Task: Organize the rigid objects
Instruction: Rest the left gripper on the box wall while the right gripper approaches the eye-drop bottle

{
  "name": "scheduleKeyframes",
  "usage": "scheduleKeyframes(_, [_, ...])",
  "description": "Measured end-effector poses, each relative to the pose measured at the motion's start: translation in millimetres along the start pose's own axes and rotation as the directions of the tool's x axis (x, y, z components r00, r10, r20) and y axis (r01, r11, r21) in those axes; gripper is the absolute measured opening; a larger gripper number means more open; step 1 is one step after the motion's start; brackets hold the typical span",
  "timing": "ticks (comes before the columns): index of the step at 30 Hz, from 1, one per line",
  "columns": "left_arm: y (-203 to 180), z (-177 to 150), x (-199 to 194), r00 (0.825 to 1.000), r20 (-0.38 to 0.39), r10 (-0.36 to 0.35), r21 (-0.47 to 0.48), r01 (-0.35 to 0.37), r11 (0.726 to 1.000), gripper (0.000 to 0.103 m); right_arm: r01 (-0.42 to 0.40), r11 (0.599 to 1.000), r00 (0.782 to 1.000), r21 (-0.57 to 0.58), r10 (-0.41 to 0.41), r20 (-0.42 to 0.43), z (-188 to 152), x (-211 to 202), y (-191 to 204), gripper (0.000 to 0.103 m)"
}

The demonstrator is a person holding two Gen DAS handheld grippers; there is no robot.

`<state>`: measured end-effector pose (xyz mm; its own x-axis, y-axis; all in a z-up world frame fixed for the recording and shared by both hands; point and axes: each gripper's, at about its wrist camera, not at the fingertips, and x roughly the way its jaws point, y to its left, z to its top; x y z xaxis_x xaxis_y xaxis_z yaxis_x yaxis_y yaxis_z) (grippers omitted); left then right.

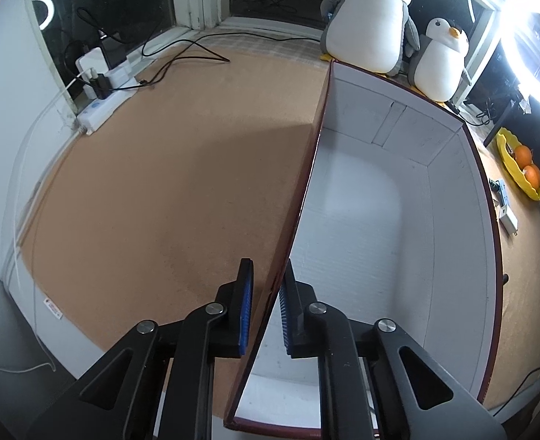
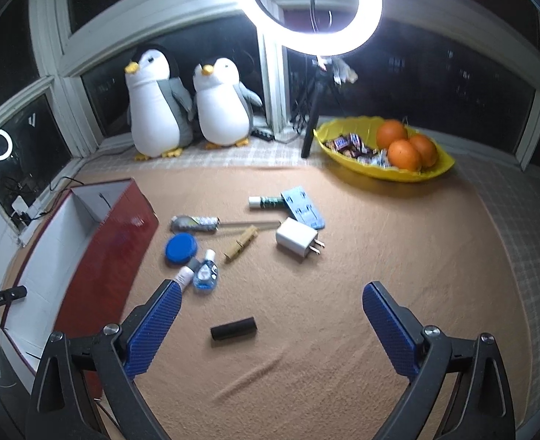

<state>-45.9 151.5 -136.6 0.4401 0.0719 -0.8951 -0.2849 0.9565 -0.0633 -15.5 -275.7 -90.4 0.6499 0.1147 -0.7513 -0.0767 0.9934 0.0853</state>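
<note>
Left gripper pinched on the wall of the empty red box, steadying it, while the right gripper, jaws wide, hovers above the black cylinder and should descend squarely, one pad each side.

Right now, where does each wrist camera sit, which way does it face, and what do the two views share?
Left wrist: on the left tongs, angled down along the red box wall pinched between the pads; only the black fingers show.
Right wrist: on the right tongs, open, angled down at the black cylinder, white charger and other clutter; only its fingers show.
Shared: red box, two penguin plushies, yellow fruit tray, ring light.
</note>
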Motion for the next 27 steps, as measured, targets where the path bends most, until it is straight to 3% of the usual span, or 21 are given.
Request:
scheduleKeyframes(5, [-1.5, -0.1, 4.4, 1.000, -0.006, 0.004, 0.005, -0.004, 1.000, 0.009, 0.009, 1.000, 0.999, 0.023, -0.008, -0.040, 3.1, 21.8, -13.5, 0.098])
scheduleKeyframes(9, [0.5, -0.6, 10.1, 1.000, -0.023, -0.003, -0.014, 0.003, 1.000, 0.008, 0.023, 1.000, 0.998, -0.001, -0.023, -0.063, 12.8, 40.5, -16.3, 0.083])
scheduleKeyframes(12, [1.4, -1.0, 11.6, 1.000, -0.027, -0.006, -0.023, 0.005, 1.000, 0.008, -0.020, 1.000, 0.994, 0.002, 0.021, -0.106, 14.8, 51.7, -14.7, 0.078])
scheduleKeyframes(18, [-2.1, -2.4, 11.2, 1.000, -0.022, 0.009, -0.011, -0.009, 1.000, 0.008, -0.051, 0.997, 0.979, -0.049, 0.041, -0.198, -2.7, 74.4, 3.5, 0.077])
scheduleKeyframes(23, [-2.7, -2.6, 11.0, 1.000, -0.021, 0.011, -0.010, -0.011, 1.000, 0.008, -0.070, 0.996, 0.976, -0.063, 0.055, -0.210, 2.0, 89.4, 17.6, 0.076])
scheduleKeyframes(27, [-3.1, -2.9, 11.0, 1.000, -0.019, 0.011, -0.011, -0.012, 1.000, 0.008, -0.114, 0.989, 0.967, -0.097, 0.088, -0.240, 11.0, 105.2, 40.7, 0.062])
